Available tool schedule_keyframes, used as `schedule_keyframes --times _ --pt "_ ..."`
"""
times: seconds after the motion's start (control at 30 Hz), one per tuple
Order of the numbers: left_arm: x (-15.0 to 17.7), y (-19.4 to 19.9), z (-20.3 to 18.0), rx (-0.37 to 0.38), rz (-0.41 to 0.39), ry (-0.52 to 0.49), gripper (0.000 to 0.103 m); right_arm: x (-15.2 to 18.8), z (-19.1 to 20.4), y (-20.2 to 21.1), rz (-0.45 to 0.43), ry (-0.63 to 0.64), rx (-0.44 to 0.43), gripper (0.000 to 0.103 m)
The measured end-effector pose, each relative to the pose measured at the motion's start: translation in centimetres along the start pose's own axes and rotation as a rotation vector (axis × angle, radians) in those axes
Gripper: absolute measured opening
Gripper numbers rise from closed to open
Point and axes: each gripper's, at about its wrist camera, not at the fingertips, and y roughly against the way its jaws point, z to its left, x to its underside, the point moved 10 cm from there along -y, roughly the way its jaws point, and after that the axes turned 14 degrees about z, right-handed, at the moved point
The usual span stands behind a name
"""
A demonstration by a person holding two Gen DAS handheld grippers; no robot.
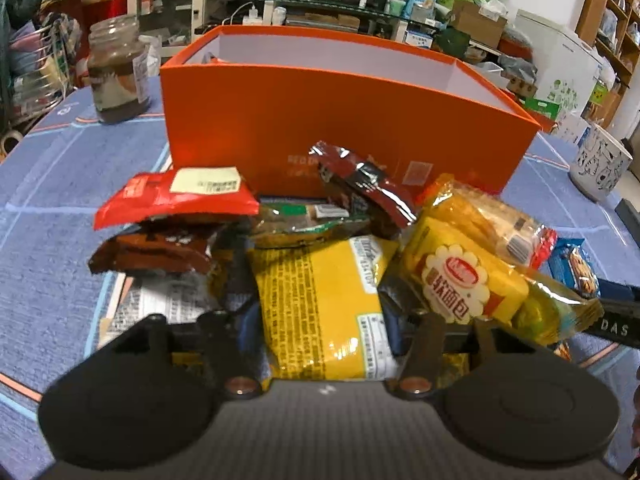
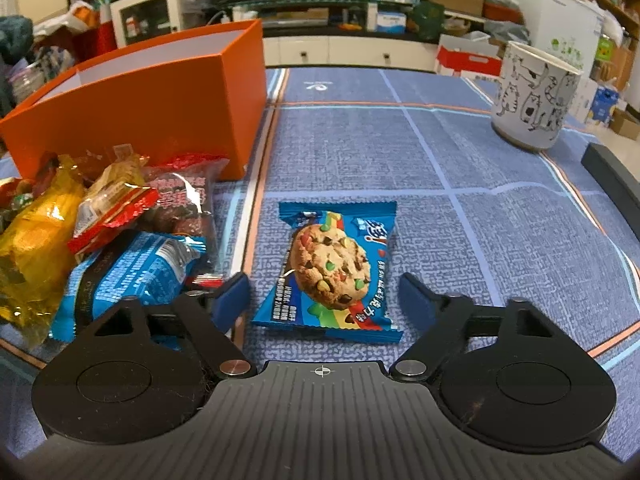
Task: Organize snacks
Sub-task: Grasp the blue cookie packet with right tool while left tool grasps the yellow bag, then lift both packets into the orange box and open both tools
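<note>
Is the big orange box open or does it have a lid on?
Open. The orange box has no lid; its white inner walls show from above.

Cluttered shelves (image 1: 616,12), white cabinet (image 2: 340,52).

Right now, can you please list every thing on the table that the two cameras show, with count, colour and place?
box: one, orange, open top, behind the snack pile
snack pile: several packets, red, brown, green, yellow, in front of the box
yellow packet: one, between the left gripper's fingers
bread packet: one, yellow, right of it
cookie packet: one, blue, alone on the cloth
blue packet: one, at the pile's edge
jar: one, dark contents, left of the box
cup: one, white with cats, far right
tablecloth: one, blue
left gripper: shut on the yellow packet
right gripper: open around the cookie packet
</note>
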Motion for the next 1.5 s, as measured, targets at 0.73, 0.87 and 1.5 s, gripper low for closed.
schedule_keyframes --times 0.73,0.87,1.5 --pt "0.5 4.8 0.4 0.019 -0.064 -0.052 0.047 -1.7 -0.3 2.9 -0.061 -0.037 -0.061 0.035" --pt "0.4 6.2 0.6 0.027 -0.089 -0.050 0.046 -2.1 0.0 3.8 -0.093 -0.016 -0.041 0.035" --pt "-1.1 10.8 0.2 0.046 -0.213 -0.047 0.046 -4.1 3.8 9.5 -0.287 0.114 -0.008 0.035"
